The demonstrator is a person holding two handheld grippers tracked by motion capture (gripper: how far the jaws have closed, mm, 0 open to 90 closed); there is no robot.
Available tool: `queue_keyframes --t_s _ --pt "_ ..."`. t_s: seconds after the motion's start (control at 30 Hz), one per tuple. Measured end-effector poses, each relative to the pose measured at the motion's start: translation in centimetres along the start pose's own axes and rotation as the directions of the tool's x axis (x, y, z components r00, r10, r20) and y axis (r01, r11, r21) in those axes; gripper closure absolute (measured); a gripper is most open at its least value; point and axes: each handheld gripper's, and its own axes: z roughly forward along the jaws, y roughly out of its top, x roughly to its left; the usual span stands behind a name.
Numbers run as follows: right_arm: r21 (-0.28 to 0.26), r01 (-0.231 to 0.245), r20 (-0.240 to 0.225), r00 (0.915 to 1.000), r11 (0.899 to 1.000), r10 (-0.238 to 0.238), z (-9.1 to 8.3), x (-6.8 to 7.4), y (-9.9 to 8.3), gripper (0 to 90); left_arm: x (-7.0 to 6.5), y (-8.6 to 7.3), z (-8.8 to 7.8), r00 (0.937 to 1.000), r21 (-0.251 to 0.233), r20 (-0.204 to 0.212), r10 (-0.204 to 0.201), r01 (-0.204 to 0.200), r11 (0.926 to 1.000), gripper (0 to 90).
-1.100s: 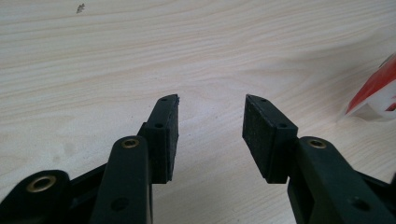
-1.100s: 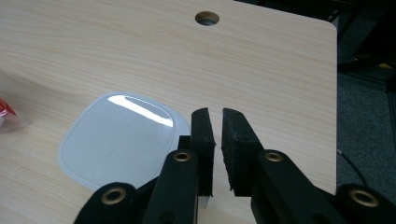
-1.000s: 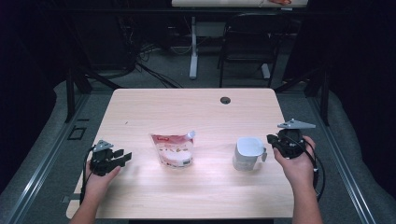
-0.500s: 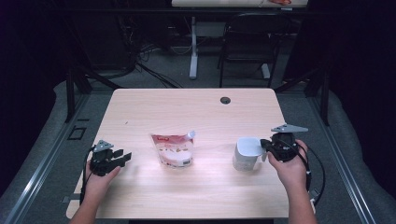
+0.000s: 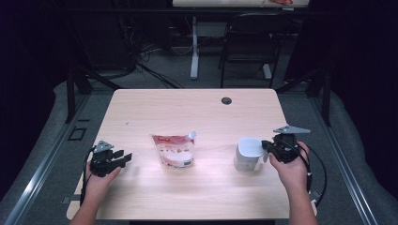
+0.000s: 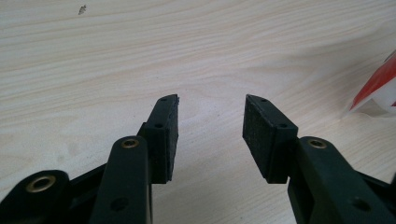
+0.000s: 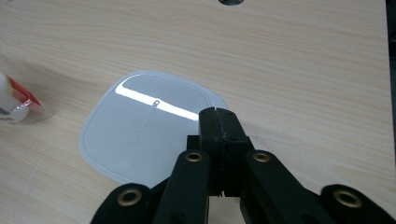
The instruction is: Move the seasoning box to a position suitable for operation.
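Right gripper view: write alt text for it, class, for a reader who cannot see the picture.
Two black jaws pressed shut, the gripper poised over the edge of a white container with a glossy rounded-square lid. It stands on a pale wooden table; a red-and-white pouch peeks in at left.

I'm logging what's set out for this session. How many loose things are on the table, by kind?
Pouch: 1
White container: 1
Total: 2, both on the table
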Motion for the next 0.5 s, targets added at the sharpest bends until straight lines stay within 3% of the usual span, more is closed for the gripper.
queue_keyframes --t_s 0.5 --pt "-0.028 -0.092 -0.073 0.9933 0.995 0.089 0.0 -1.1 -0.6 90.0 0.0 0.0 0.0 1.0000 -0.001 0.001 0.001 -0.001 1.0000 55.6"
